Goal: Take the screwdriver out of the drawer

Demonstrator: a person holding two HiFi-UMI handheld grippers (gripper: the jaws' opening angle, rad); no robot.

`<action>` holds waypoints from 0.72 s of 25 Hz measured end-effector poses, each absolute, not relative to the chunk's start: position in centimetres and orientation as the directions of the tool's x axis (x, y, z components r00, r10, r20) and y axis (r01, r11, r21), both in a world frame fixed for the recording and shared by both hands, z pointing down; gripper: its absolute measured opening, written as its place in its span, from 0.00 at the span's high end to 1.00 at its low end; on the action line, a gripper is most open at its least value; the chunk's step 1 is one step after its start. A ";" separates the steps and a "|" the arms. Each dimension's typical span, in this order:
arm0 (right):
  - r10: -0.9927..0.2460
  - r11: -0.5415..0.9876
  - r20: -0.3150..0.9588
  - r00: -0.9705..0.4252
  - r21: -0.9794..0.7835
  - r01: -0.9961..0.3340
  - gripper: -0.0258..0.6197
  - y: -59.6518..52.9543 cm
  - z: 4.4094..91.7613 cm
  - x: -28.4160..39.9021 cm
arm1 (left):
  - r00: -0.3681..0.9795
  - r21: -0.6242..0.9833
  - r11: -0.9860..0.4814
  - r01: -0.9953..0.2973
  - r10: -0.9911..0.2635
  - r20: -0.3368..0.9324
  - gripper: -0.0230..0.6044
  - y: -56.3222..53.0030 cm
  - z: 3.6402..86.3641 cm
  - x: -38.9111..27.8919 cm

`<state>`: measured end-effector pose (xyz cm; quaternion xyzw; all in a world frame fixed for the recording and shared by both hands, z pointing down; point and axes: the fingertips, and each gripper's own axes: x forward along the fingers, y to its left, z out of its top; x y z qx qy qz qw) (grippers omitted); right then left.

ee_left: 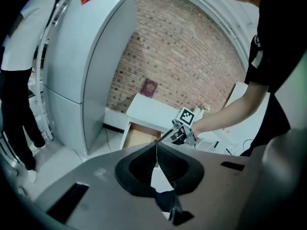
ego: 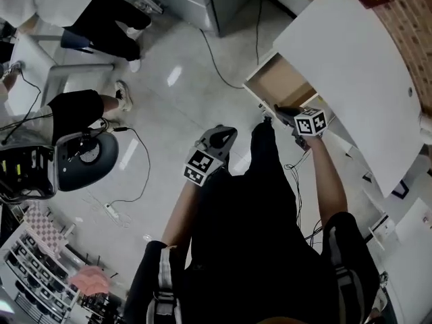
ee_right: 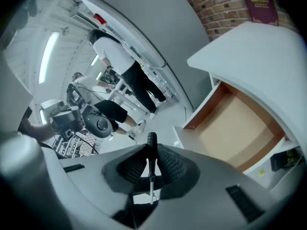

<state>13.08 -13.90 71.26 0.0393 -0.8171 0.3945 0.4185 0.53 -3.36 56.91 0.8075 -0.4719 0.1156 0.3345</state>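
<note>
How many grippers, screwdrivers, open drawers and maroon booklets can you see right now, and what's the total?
Grippers: 2, the left gripper and the right gripper
Screwdrivers: 1, the screwdriver clamped in the right gripper
Open drawers: 1, the drawer
Maroon booklets: 1, the booklet
Total: 5

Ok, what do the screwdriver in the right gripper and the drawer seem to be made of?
The screwdriver: the ribbed, matte black handle looks like plastic or rubber. The thin shaft is bright grey, so likely bare metal.
The drawer: the flat, matte tan inside suggests wood board or laminate, with a reddish-brown edge. The outer panels are smooth white, probably painted or laminated.
</note>
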 end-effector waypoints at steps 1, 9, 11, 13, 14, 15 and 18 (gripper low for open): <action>0.251 0.696 0.696 -0.673 -0.613 -0.375 0.77 -13.7 69.7 12.8 | 0.544 0.435 -0.351 -0.829 -0.686 0.484 0.94 -3.5 56.0 0.8; 0.092 0.799 0.600 -0.794 -0.521 -0.301 0.77 -12.1 59.0 11.2 | 0.604 0.374 -0.476 -0.796 -0.669 0.434 0.94 -3.8 51.1 1.2; 0.040 0.820 0.582 -0.812 -0.483 -0.307 0.77 -11.4 56.6 10.9 | 0.616 0.360 -0.500 -0.788 -0.666 0.421 0.94 -3.7 50.1 0.9; -0.015 0.839 0.565 -0.825 -0.441 -0.318 0.77 -10.3 54.6 10.7 | 0.623 0.344 -0.519 -0.782 -0.668 0.408 0.94 -3.4 49.0 0.7; -0.046 0.847 0.556 -0.830 -0.419 -0.327 0.77 -9.8 53.7 10.7 | 0.625 0.335 -0.527 -0.781 -0.671 0.400 0.94 -3.3 48.5 0.7; -0.076 0.853 0.547 -0.833 -0.397 -0.339 0.77 -9.3 52.9 10.7 | 0.626 0.327 -0.534 -0.780 -0.674 0.393 0.94 -3.2 48.0 0.7; -0.143 0.862 0.538 -0.831 -0.344 -0.371 0.77 -7.2 51.6 10.7 | 0.629 0.314 -0.545 -0.778 -0.681 0.376 0.94 -2.3 47.0 0.3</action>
